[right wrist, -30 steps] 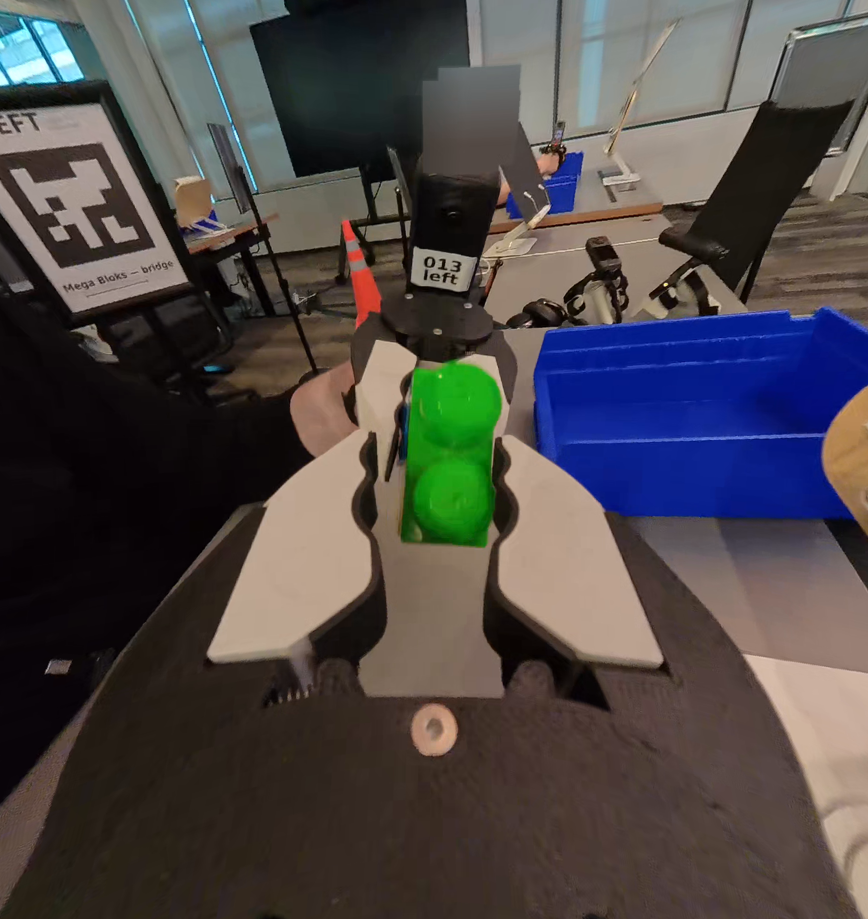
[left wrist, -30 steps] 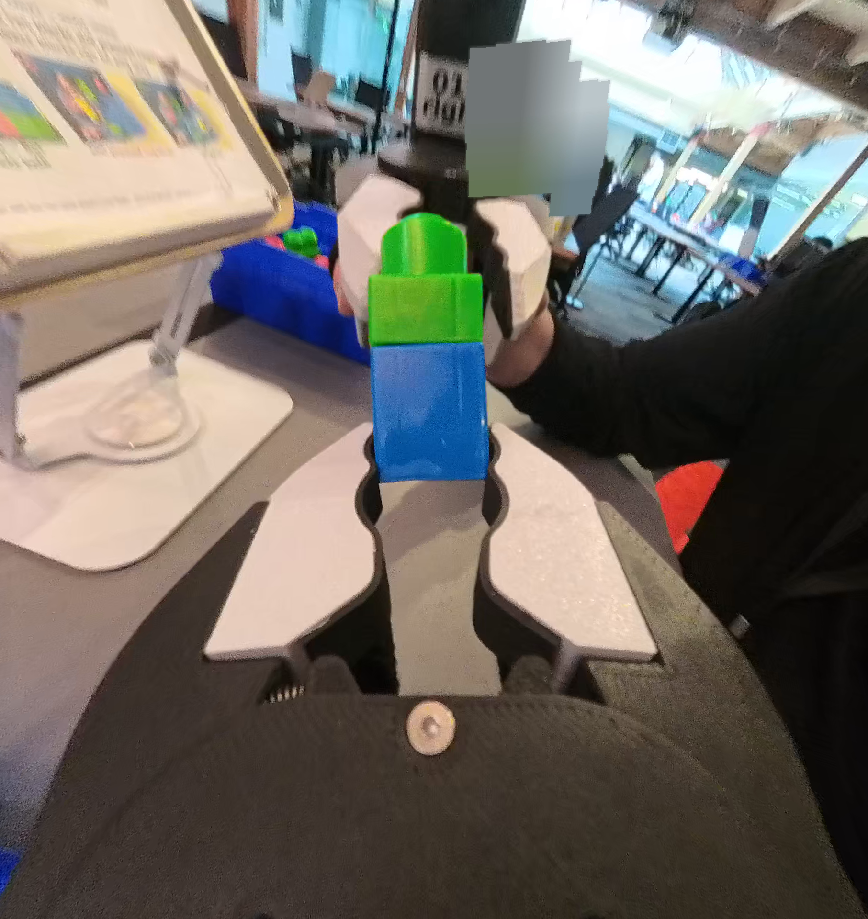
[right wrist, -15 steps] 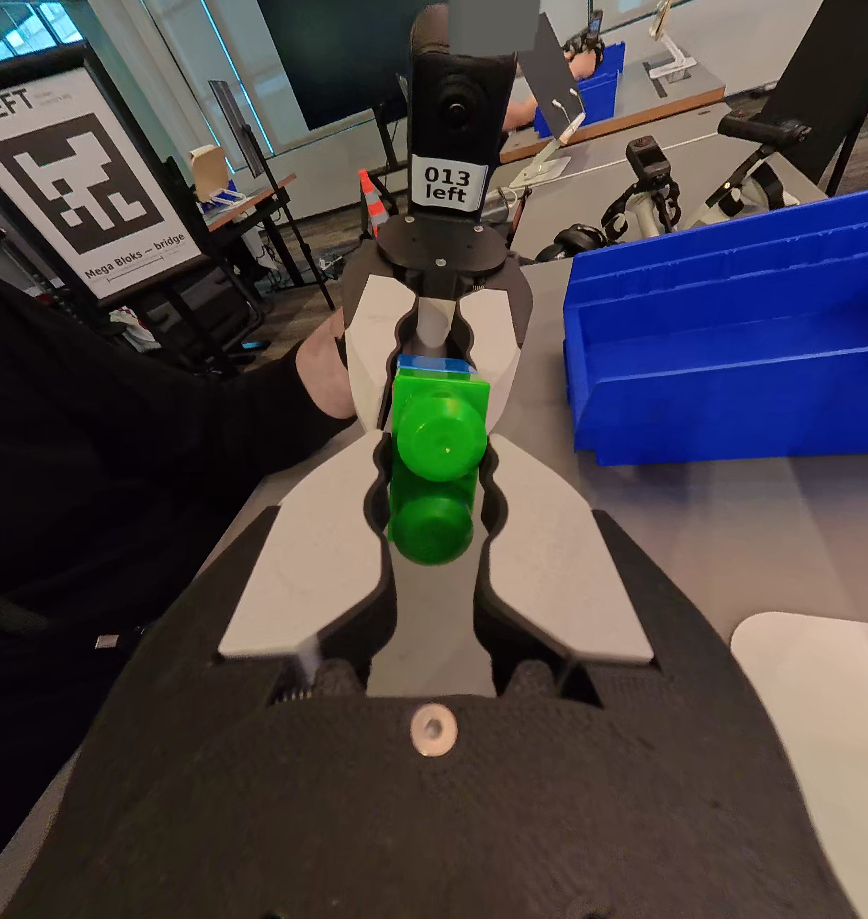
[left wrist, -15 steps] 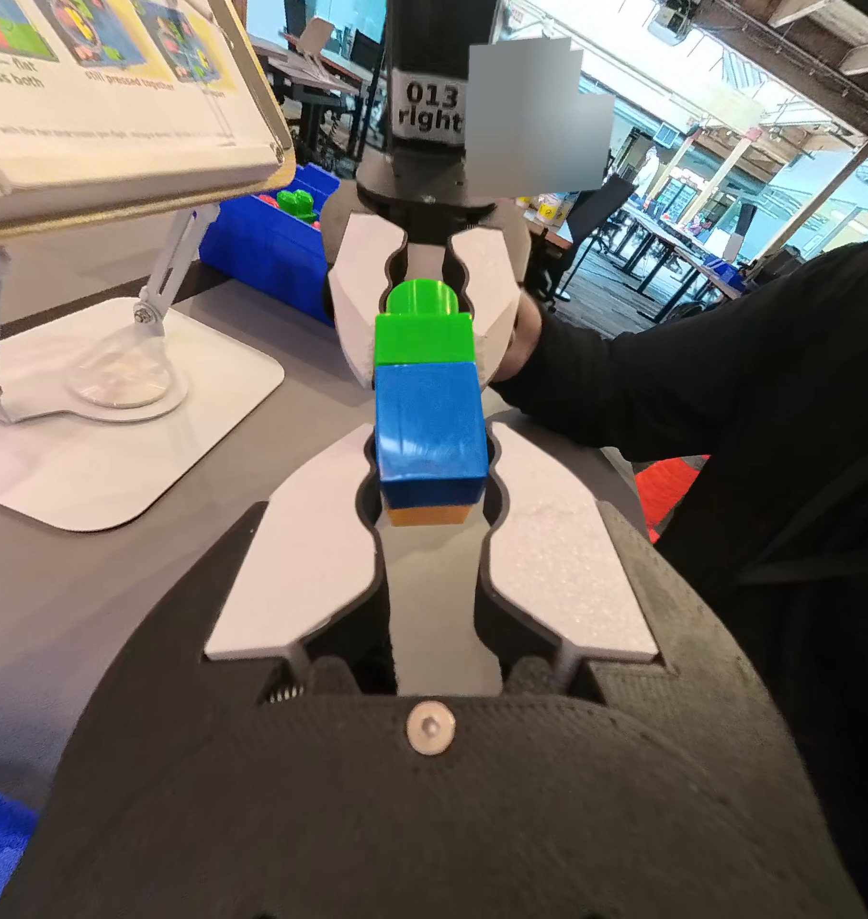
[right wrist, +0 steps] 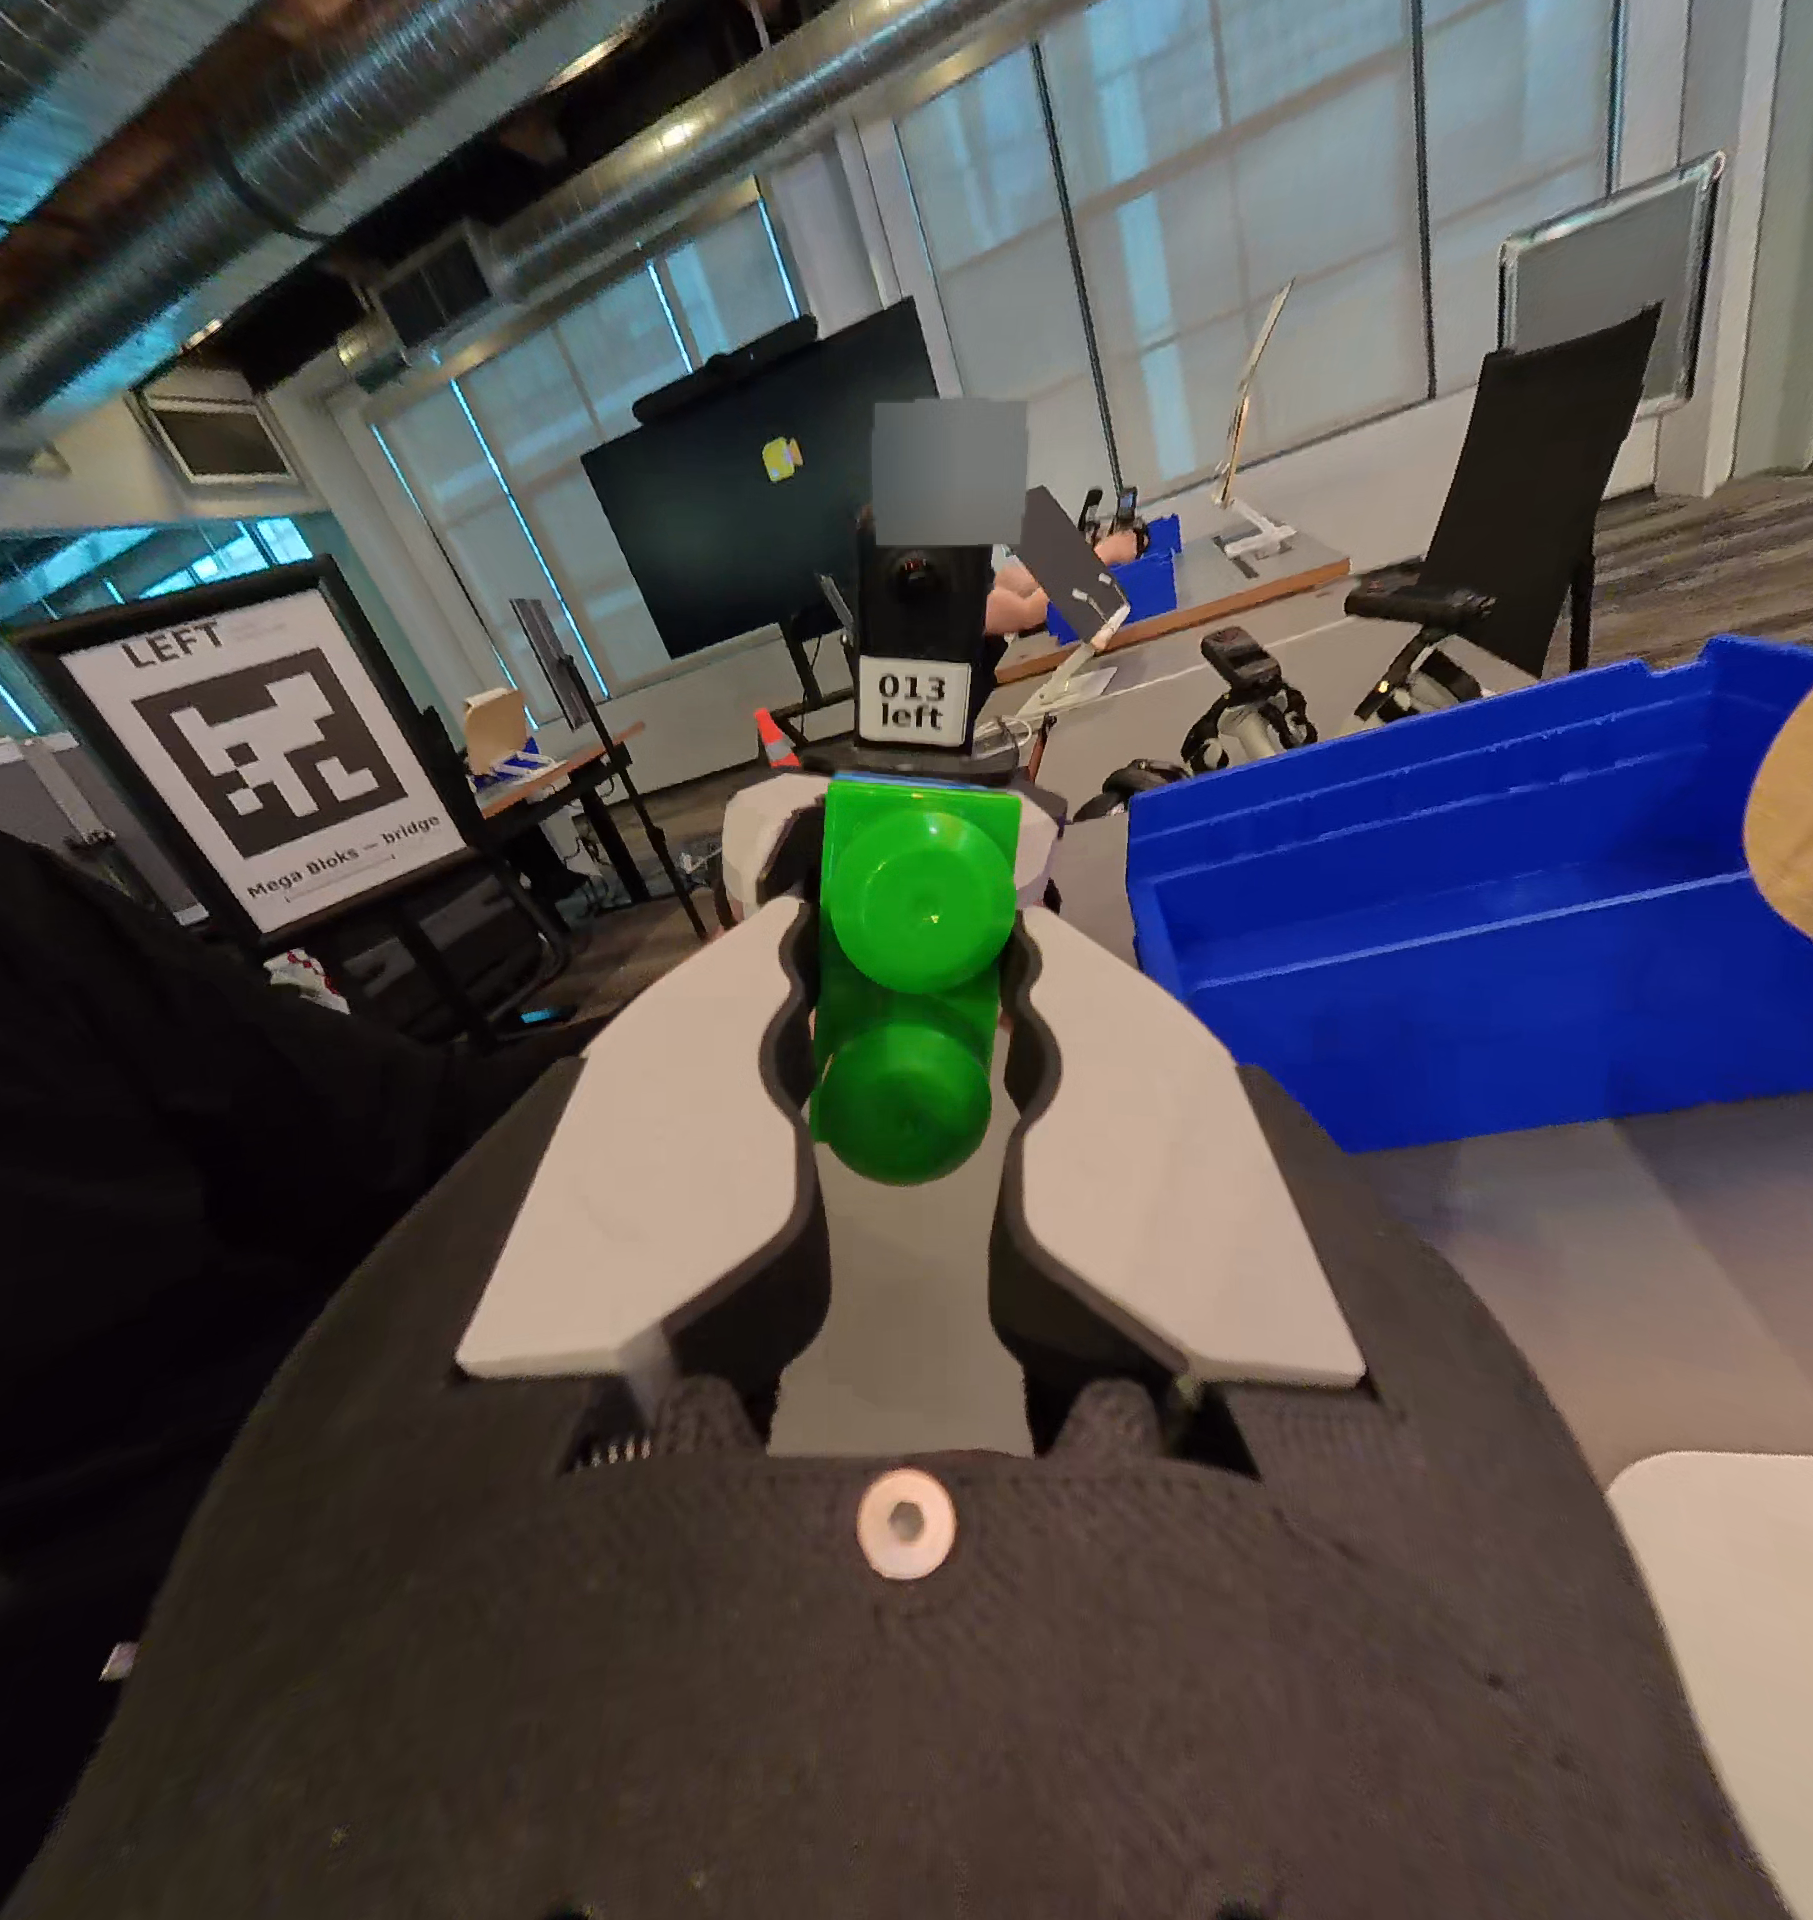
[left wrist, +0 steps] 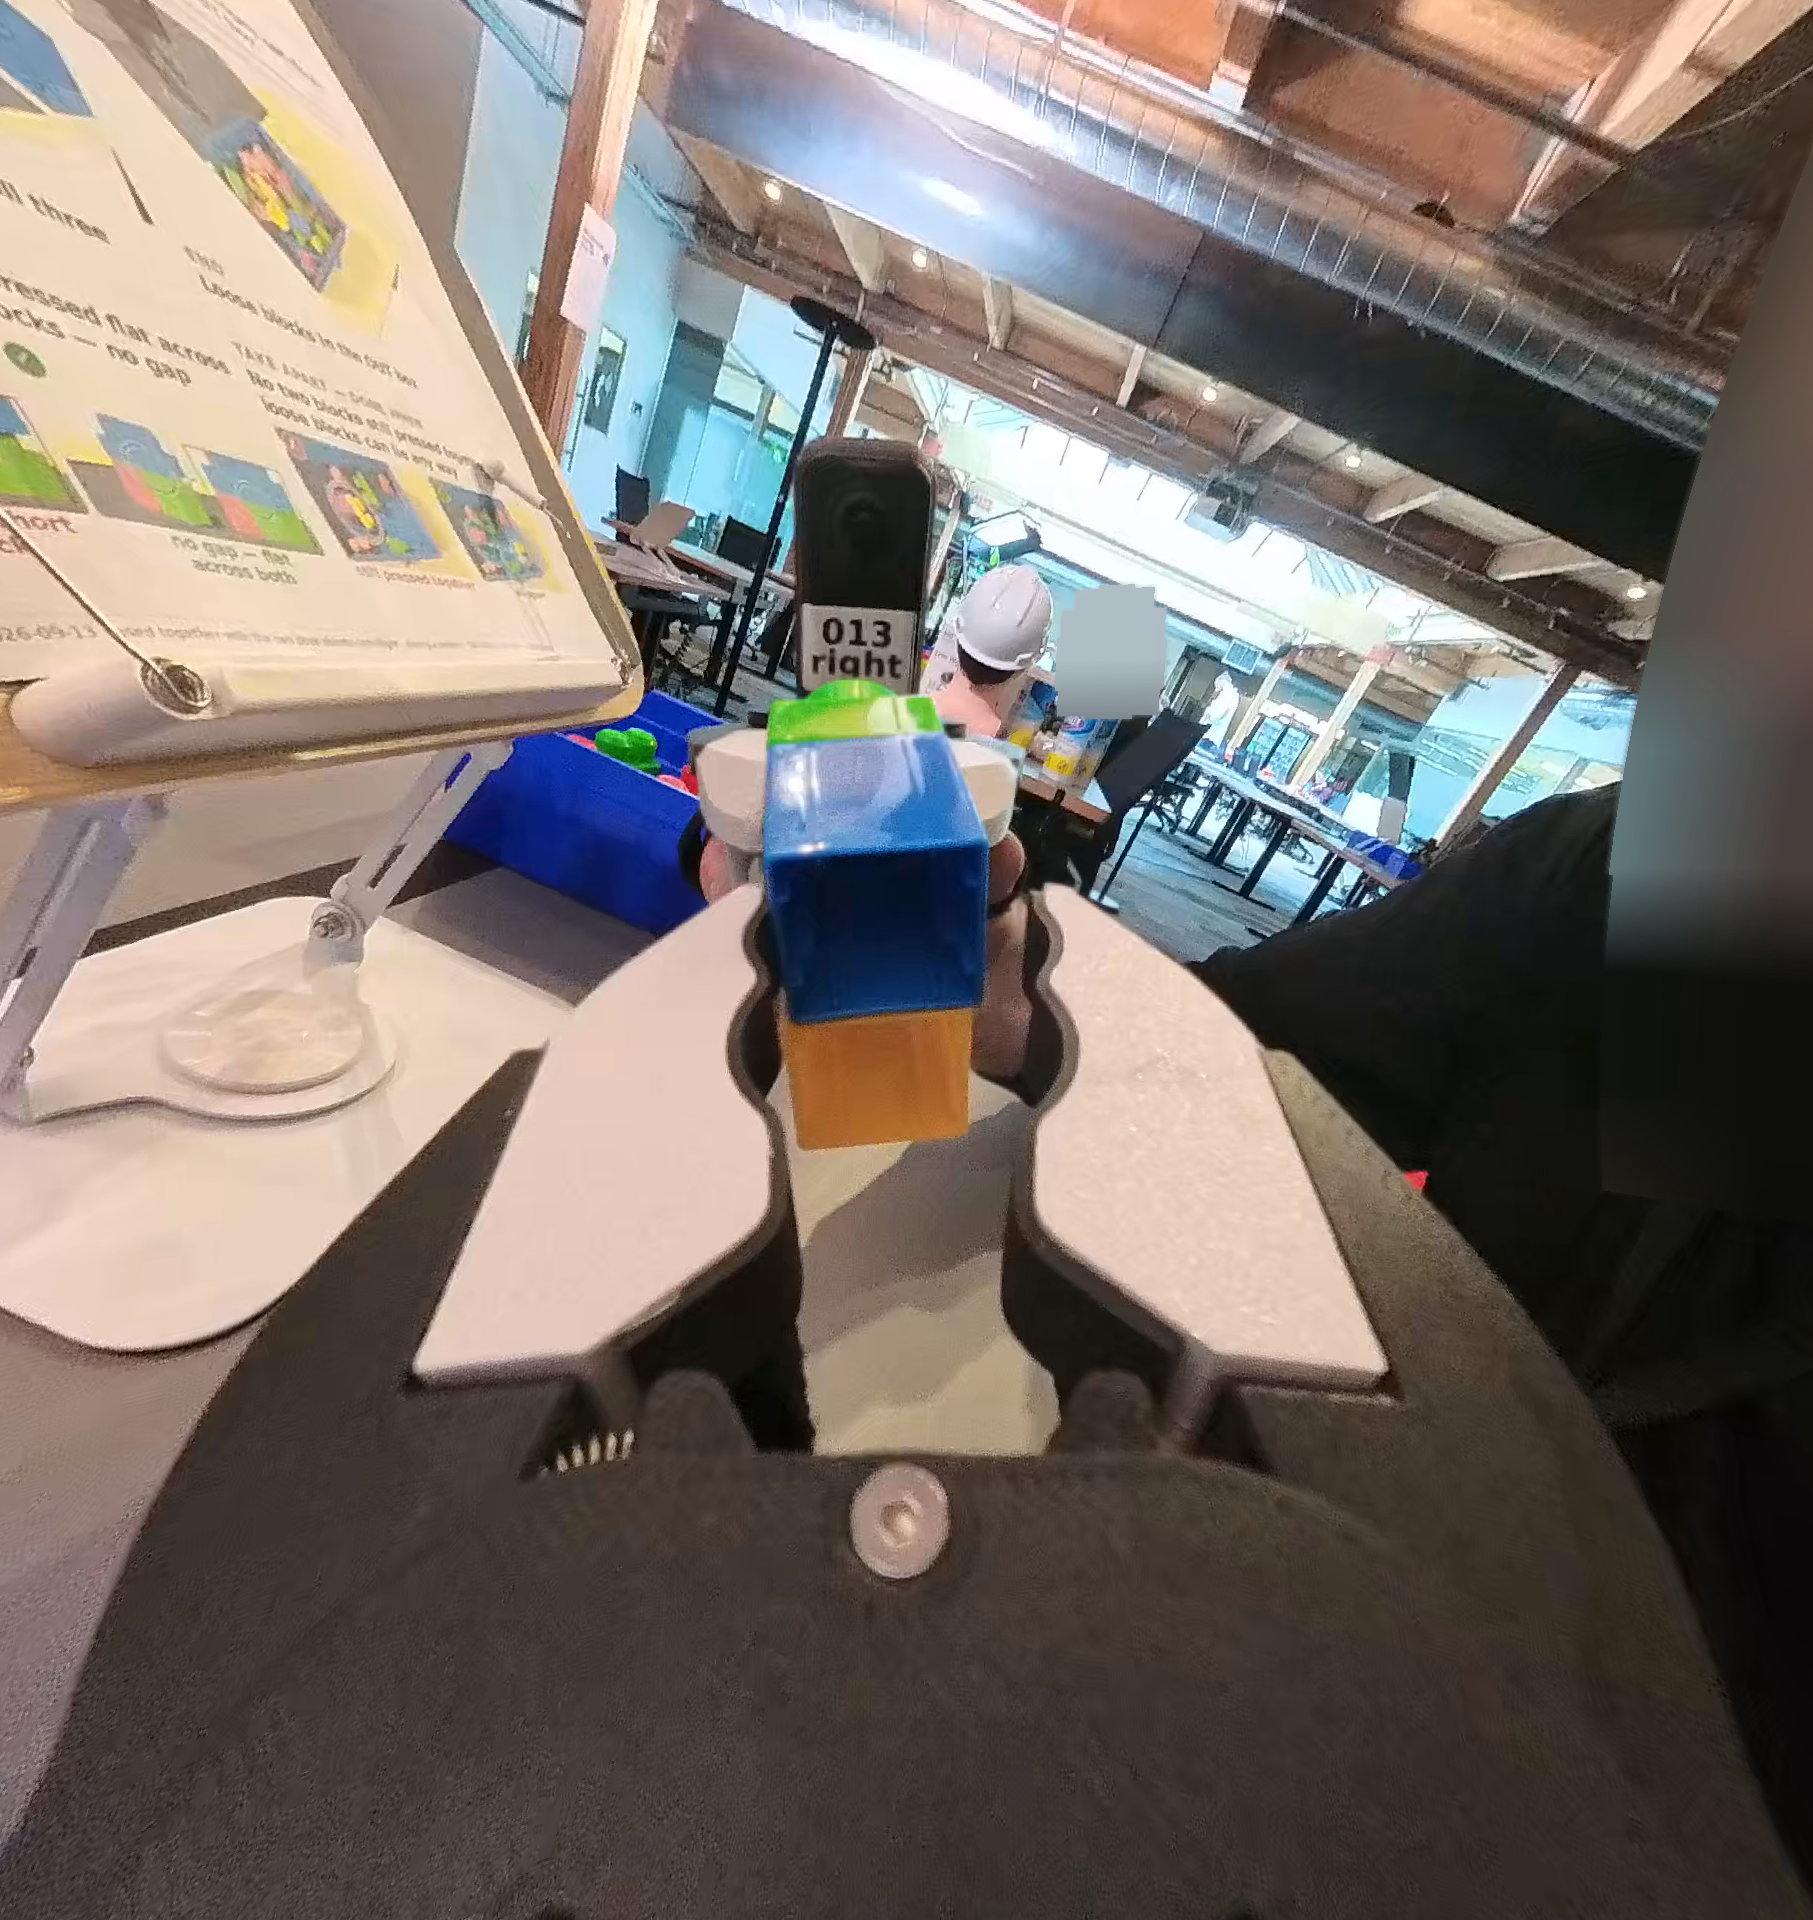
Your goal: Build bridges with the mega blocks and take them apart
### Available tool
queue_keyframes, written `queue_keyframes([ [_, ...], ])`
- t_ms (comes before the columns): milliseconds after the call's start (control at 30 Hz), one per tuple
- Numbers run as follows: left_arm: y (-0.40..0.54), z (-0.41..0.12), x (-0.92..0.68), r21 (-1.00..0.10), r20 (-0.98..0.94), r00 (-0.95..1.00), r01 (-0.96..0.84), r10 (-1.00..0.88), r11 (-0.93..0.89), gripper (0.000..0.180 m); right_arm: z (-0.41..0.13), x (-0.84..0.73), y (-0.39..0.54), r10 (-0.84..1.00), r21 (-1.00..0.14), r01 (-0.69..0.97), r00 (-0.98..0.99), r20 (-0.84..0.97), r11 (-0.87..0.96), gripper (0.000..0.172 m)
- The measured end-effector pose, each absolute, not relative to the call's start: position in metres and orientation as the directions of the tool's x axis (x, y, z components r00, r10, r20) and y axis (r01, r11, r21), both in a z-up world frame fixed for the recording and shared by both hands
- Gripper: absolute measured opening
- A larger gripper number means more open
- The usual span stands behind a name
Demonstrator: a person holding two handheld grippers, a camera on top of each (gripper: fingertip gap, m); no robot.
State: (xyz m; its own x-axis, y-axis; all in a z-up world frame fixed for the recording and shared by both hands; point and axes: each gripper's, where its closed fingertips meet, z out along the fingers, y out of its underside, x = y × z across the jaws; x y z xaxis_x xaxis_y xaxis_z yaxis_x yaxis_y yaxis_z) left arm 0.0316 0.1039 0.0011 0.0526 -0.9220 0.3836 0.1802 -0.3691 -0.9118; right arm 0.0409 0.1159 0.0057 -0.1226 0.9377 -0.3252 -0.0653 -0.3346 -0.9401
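- The grey table (left wrist: 71, 1455) carries everything; the block stack is held in the air above it, between the two facing grippers.
- An empty blue bin (right wrist: 1504, 935) sits on the table to the right of the right gripper.
- A tilted instruction board (left wrist: 258, 416) on a white stand (left wrist: 154, 1195) fills the far left corner and hides part of the table behind it.
- A second blue bin (left wrist: 569, 821) with loose blocks sits behind the stand.
- The right gripper (right wrist: 907, 997) is clamped on the green block (right wrist: 912, 935).
- The left gripper (left wrist: 897, 997) stands parted around the blue block (left wrist: 871, 883) and orange block (left wrist: 876, 1081); a gap shows on the right side.
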Motion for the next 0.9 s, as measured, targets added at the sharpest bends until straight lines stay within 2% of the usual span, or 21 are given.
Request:
queue_keyframes([
  [67, 0.106, -0.001, 0.036, -0.913, 0.381, 0.068, 0.184, -0.922, -0.364, 0.036, 0.006, 0.041, 0.115, 0.937, -0.94, -0.068, -0.131, -0.324, -0.334, 0.034],
  [300, 0.107, -0.001, 0.036, -0.917, 0.372, 0.094, 0.189, -0.923, -0.351, 0.036, 0.004, 0.04, 0.113, 0.949, -0.953, -0.039, -0.11, -0.295, -0.3, 0.034],
  [467, 0.107, -0.009, 0.037, -0.931, 0.357, 0.125, 0.126, -0.926, -0.342, 0.036, -0.001, 0.04, 0.113, 0.95, -0.956, -0.001, -0.111, -0.29, -0.292, 0.034],
  [700, 0.109, -0.013, 0.04, -0.905, 0.413, 0.083, 0.147, -0.907, -0.399, 0.036, -0.002, 0.042, 0.117, 0.942, -0.947, 0.028, -0.106, -0.32, -0.319, 0.034],
  [800, 0.112, -0.016, 0.036, -0.908, 0.41, 0.092, 0.139, -0.908, -0.396, 0.052, -0.011, 0.043, 0.114, 0.923, -0.932, 0.105, -0.138, -0.36, -0.348, 0.034],
  [900, 0.1, -0.026, 0.043, -0.926, 0.378, 0.051, 0.031, -0.924, -0.377, 0.038, -0.022, 0.044, 0.108, 0.928, -0.928, 0.206, -0.147, -0.344, -0.311, 0.034],
])
